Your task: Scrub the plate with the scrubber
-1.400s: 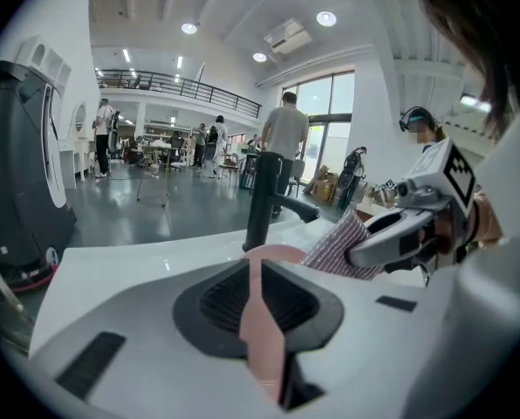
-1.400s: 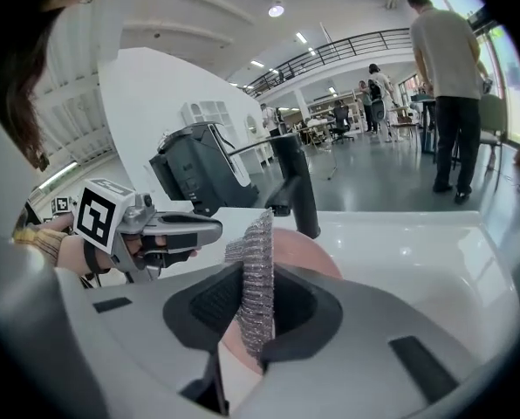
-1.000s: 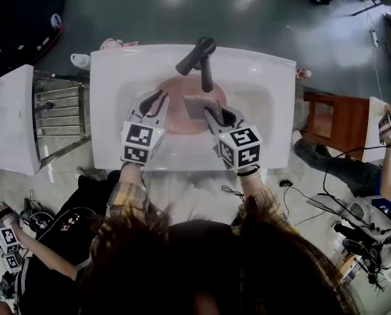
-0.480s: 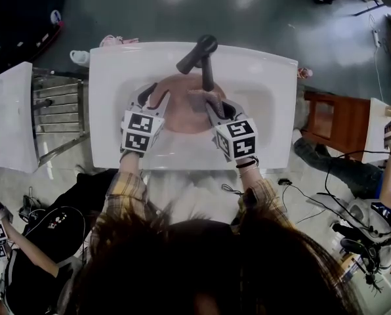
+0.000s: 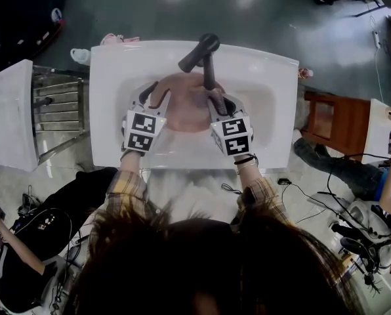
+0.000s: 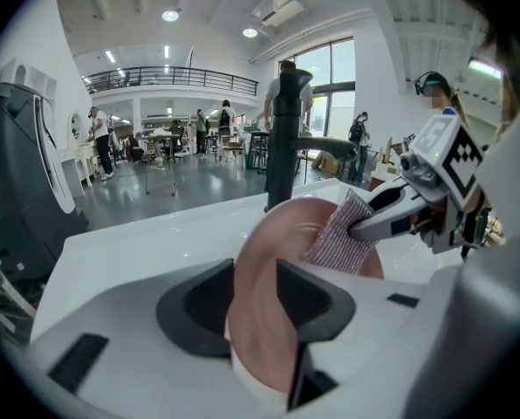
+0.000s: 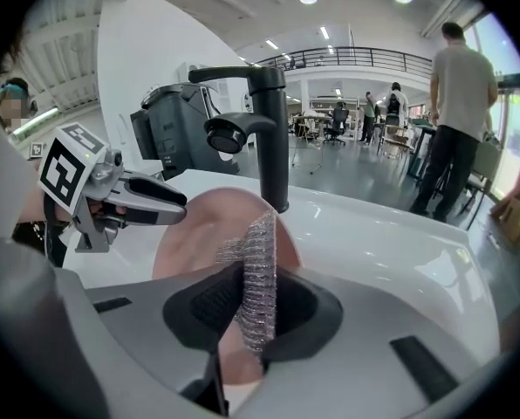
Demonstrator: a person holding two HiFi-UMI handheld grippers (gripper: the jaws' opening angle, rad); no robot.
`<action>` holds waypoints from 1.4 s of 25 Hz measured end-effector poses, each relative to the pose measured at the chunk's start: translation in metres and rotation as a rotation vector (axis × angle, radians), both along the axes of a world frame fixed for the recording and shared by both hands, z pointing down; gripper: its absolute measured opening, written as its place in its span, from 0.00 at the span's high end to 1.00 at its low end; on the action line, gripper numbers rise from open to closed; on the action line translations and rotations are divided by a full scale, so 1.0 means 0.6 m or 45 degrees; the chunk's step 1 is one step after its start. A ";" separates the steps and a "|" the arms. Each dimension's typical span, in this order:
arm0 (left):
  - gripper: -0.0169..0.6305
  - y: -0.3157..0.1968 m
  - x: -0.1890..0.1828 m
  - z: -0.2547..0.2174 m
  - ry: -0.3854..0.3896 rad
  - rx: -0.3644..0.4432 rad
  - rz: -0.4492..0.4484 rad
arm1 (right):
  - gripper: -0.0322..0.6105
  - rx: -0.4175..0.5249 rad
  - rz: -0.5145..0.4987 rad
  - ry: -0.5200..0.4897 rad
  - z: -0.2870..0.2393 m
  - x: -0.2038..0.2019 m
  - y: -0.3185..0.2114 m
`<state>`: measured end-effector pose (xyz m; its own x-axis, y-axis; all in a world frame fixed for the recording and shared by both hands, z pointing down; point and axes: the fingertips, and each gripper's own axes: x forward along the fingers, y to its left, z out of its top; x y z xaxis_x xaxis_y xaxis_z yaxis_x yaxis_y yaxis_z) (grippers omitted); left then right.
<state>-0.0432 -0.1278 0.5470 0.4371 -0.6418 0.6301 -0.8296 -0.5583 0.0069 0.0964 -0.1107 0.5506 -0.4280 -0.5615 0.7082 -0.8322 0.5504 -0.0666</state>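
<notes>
Fingers point(image 6: 199, 302) of left gripper point(image 6: 256, 278) clamp the plate point(image 6: 288, 232) — right gripper point(image 7: 258, 308) fingers pinch the scrubber point(image 7: 260, 264) against it.

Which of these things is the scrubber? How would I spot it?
Look in the white sink, below the black tap. The left gripper holds a pink plate there; the scrubber is the pad clamped in the right gripper against the plate's face. It alone is silvery, woven mesh.
</notes>
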 end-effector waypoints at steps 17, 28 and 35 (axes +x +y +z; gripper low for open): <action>0.77 0.008 -0.034 0.046 -0.003 -0.103 -0.067 | 0.81 0.071 0.065 0.096 0.006 0.003 -0.012; 0.93 0.003 -0.044 0.057 0.016 -0.104 -0.022 | 0.81 0.303 0.029 0.459 0.001 -0.009 -0.040; 0.93 0.006 -0.038 0.055 0.049 -0.141 0.039 | 0.81 0.339 0.013 0.481 0.002 -0.050 -0.064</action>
